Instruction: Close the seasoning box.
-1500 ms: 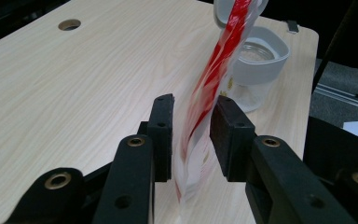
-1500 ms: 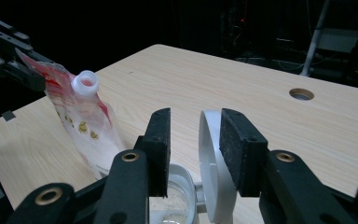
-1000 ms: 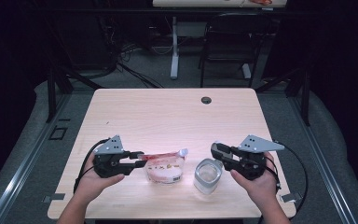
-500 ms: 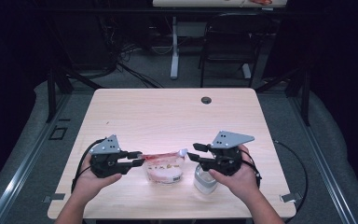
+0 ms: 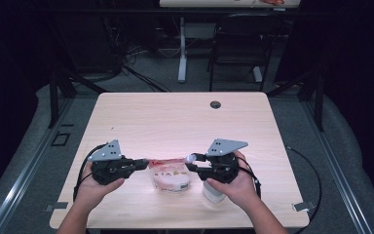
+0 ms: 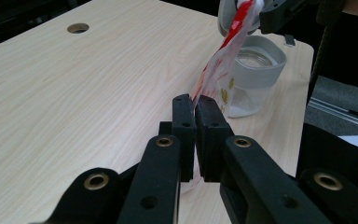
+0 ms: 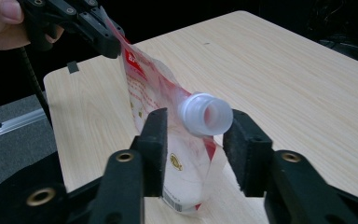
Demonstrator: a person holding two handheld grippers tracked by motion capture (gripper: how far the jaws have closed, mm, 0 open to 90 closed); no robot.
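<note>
A red and white pouch [image 5: 170, 176] with a white spout [image 7: 205, 114] stands on the table between the two grippers. My left gripper [image 6: 193, 100] has just been closing and is now shut on the pouch's top edge [image 6: 219, 70], at the corner away from the spout. My right gripper [image 7: 199, 115] is open, its jaws on either side of the spout and just closing a little; the left pad stands clear of it. In the high view the left gripper [image 5: 145, 163] and right gripper [image 5: 192, 162] face each other across the pouch.
A clear container with a grey rim [image 6: 256, 70] stands just behind the pouch, partly under the right hand [image 5: 213, 192]. The wooden table [image 5: 175, 122] has a round cable hole [image 5: 215, 104] at the back. A chair and table legs stand beyond the far edge.
The right gripper has moved left from beside the container to the pouch's spout. The left gripper's jaws have closed on the pouch's top edge; that hand stayed in place.
</note>
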